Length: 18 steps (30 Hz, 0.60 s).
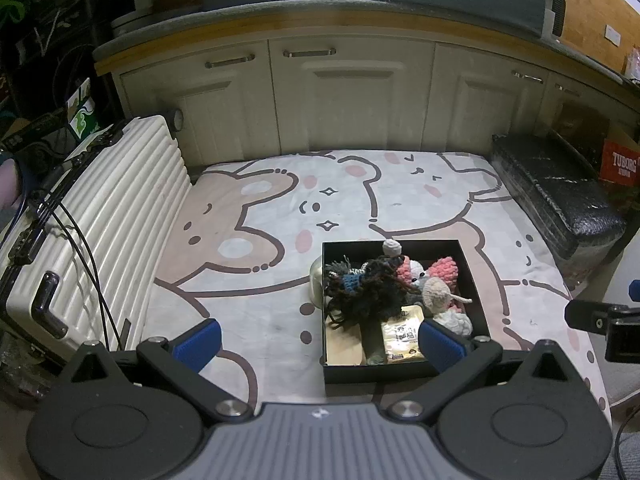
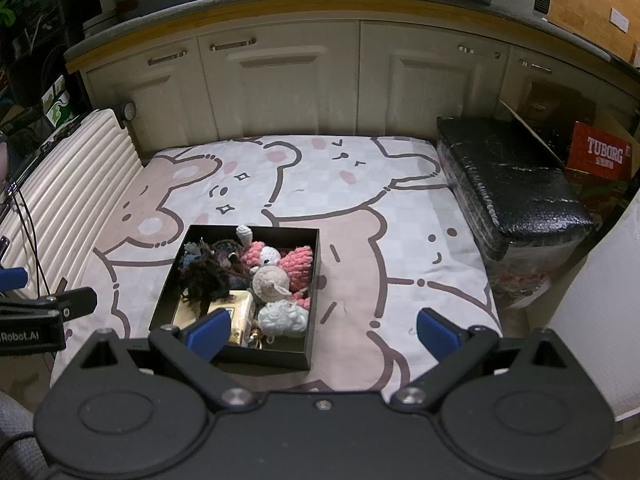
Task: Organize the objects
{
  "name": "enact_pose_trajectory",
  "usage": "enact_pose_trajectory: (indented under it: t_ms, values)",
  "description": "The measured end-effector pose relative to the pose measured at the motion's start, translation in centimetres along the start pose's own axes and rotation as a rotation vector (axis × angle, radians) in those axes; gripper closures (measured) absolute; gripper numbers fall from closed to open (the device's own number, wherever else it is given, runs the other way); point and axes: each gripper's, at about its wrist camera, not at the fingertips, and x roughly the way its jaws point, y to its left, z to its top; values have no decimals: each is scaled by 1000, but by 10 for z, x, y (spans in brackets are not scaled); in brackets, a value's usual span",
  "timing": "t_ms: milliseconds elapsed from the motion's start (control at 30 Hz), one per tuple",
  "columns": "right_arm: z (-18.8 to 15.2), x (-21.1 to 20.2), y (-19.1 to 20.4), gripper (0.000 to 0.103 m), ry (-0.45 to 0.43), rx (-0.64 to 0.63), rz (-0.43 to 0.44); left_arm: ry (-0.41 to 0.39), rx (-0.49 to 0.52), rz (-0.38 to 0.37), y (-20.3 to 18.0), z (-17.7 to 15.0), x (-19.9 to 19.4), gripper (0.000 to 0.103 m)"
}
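A black open box [image 1: 476,292] [image 2: 314,280] rests on the cartoon-print mat [image 1: 280,216] [image 2: 400,208]. Inside lie a dark yarn toy [image 1: 368,284] [image 2: 204,268], a pink and white crochet toy [image 1: 436,270] [image 2: 288,264], a beige crochet piece [image 2: 272,280], a white crochet piece [image 2: 282,318] and a yellow packet [image 1: 402,334] [image 2: 240,308]. My left gripper [image 1: 320,342] hovers open near the box's front edge, its right finger over the box. My right gripper [image 2: 324,332] is open too, its left finger above the box's near corner. Neither holds anything.
A white ribbed suitcase [image 1: 100,216] [image 2: 68,184] with cables lies along the mat's left side. A black wrapped bundle [image 1: 556,196] [image 2: 508,184] borders the right, with a red carton [image 1: 622,166] [image 2: 600,156] behind. Cream cabinets [image 1: 348,96] [image 2: 300,80] close off the back.
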Motion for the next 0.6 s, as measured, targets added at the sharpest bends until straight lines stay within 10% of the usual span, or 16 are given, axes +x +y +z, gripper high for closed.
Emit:
enact_pose_trajectory:
  t_ms: [600]
  values:
    - [0, 0, 0, 3, 0, 0, 0, 0, -3, 2, 2, 0, 0, 0]
